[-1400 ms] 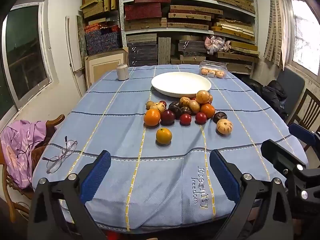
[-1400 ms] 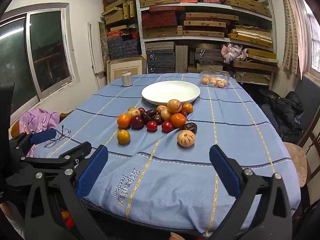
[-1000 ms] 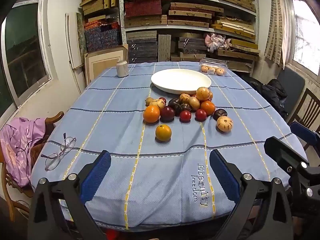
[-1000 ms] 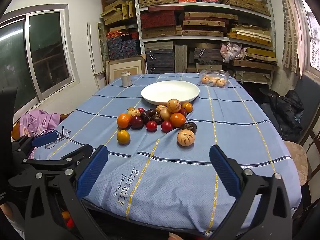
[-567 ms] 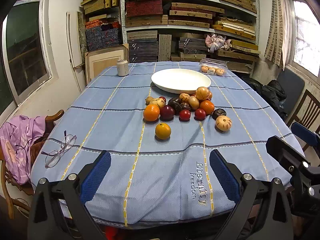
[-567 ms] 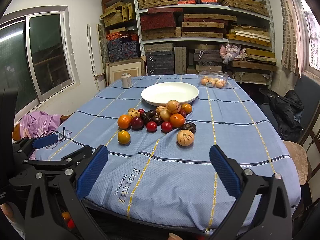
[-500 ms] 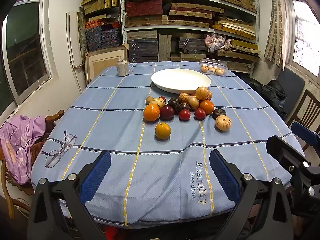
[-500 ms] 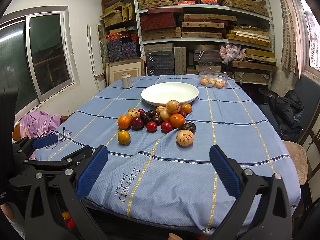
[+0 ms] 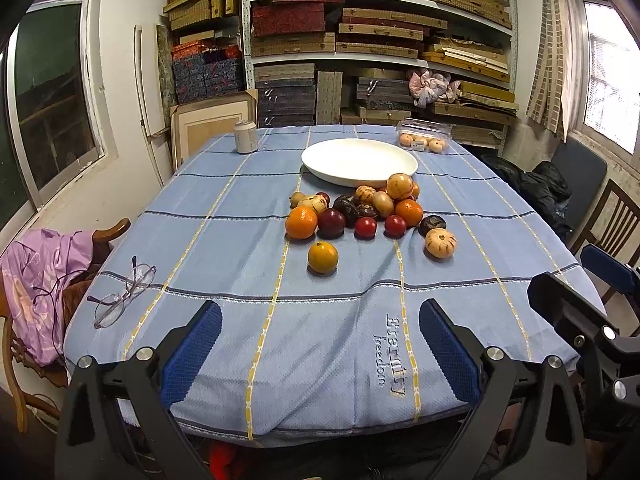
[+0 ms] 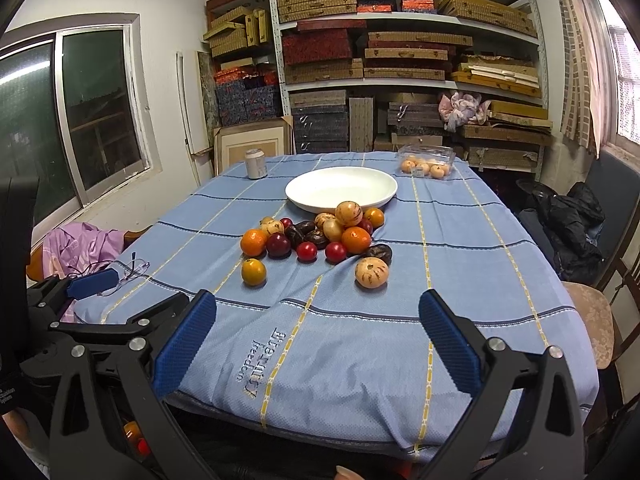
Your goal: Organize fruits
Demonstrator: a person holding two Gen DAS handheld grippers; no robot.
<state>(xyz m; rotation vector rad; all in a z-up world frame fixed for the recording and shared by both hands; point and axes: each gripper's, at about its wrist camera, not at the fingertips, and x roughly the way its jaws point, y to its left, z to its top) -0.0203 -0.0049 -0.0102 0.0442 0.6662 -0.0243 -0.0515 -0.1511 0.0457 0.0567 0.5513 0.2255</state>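
Mixed orange, red & dark fruits heaped by plate; both claws apart

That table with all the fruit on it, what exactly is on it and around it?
plate: one, white, empty, table centre
loose fruit pile: over a dozen, orange, red, dark, tan, in front of the plate
lone orange: one, nearest the camera
striped tan fruit: one, right of the pile
clear box: one, holds small orange fruit, far right
can: one, pale, far left
glasses: one pair, near left edge
tablecloth: blue
left gripper: blue pads, open
right gripper: blue pads, open
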